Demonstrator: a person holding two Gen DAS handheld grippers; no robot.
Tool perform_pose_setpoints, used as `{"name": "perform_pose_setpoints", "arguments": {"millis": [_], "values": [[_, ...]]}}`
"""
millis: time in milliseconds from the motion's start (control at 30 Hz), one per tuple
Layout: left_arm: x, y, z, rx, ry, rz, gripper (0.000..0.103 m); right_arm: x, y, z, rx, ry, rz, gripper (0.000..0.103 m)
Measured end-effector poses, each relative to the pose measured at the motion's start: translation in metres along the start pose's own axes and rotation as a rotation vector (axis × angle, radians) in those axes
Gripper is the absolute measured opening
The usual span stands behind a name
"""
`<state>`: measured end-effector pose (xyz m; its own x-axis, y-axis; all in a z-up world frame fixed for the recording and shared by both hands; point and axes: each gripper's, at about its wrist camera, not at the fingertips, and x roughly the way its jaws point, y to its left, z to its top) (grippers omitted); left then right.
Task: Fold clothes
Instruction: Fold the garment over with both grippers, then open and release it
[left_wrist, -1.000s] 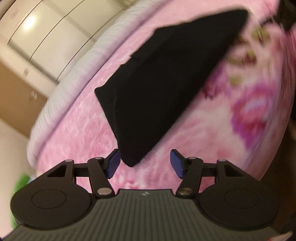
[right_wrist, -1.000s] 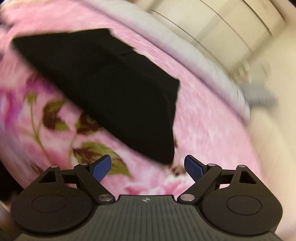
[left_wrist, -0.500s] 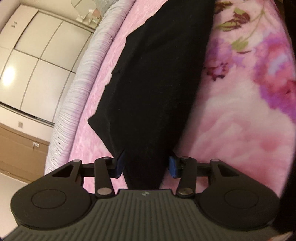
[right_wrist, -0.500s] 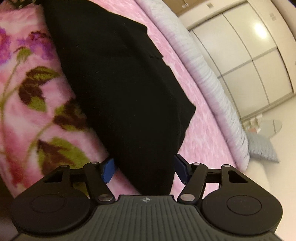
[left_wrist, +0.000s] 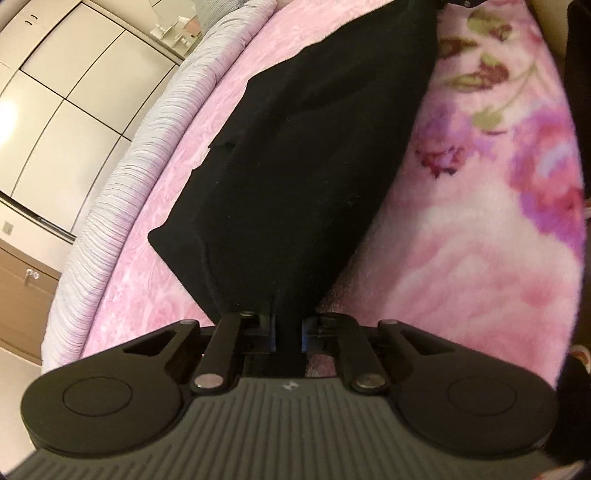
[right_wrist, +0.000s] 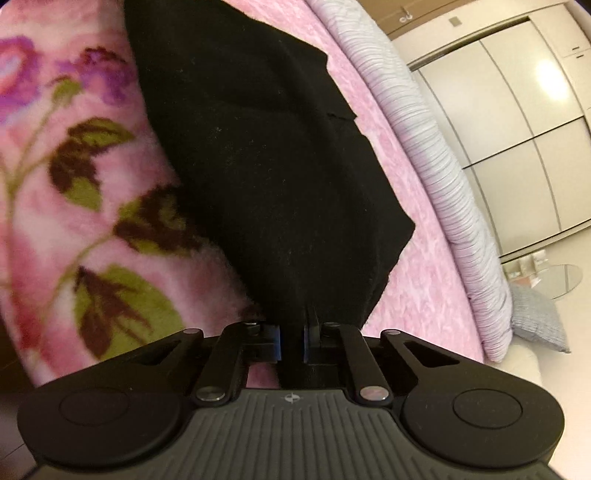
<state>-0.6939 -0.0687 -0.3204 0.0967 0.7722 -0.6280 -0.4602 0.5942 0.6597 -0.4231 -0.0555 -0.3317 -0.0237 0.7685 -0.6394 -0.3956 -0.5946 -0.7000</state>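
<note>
Now both grippers, left gripper and right gripper, pinch the soft black cloth at 6 o'clock on the fuzzy pink blanket; its folds are too dark to see.

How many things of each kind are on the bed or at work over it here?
Black garment: 1, lying on the bed
Pink floral blanket: 1, under the garment
Tongs: 2, left tongs and right tongs, each shut on a corner of the garment
Total: 4

black garment far end cut off
</note>
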Motion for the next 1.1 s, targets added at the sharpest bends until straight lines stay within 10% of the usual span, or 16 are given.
{"name": "perform_pose_setpoints", "arguments": {"millis": [700,1100], "values": [[-0.15,-0.047,-0.027,-0.102,-0.01,-0.127,0.007,-0.164,0.054,-0.031,0.078,0.02,0.213,0.01],[-0.142,0.1,0.027,-0.122,-0.124,-0.109,0.01,-0.168,-0.12,0.022,0.222,-0.173,0.288,0.009]]}}
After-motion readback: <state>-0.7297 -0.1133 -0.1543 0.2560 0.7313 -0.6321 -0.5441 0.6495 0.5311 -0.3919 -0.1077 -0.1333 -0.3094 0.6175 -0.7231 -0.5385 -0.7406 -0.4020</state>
